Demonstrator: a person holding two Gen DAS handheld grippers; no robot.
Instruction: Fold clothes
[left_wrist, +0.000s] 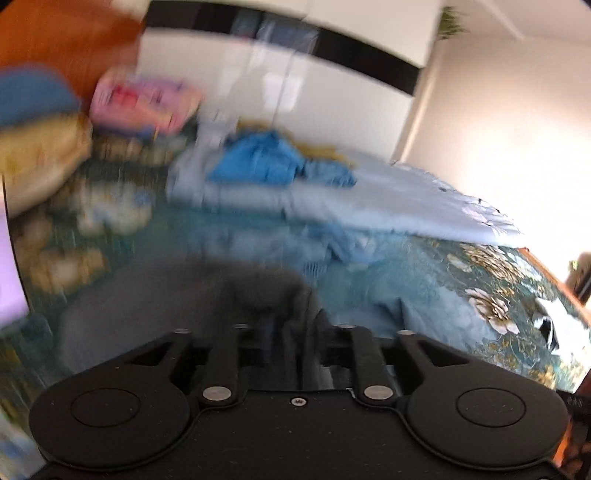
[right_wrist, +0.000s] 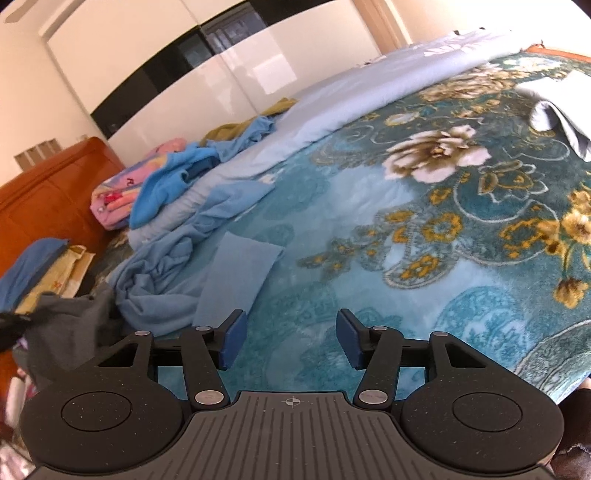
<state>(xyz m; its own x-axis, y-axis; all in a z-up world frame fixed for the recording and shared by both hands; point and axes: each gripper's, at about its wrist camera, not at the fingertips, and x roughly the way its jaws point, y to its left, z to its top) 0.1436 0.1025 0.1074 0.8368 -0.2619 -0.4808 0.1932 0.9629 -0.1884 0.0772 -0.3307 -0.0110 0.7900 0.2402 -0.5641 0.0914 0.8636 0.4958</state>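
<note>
Two tools, right tool (right_wrist: 290, 341) wide, empty, left tool (left_wrist: 291, 332) blurred, fingertips hidden by grey garment (left_wrist: 258, 291)

Right claw (right_wrist: 290, 339) matte black, blue pads (right_wrist: 232, 341), ribbed grey plate, silver rivets, crosshair mark
</note>
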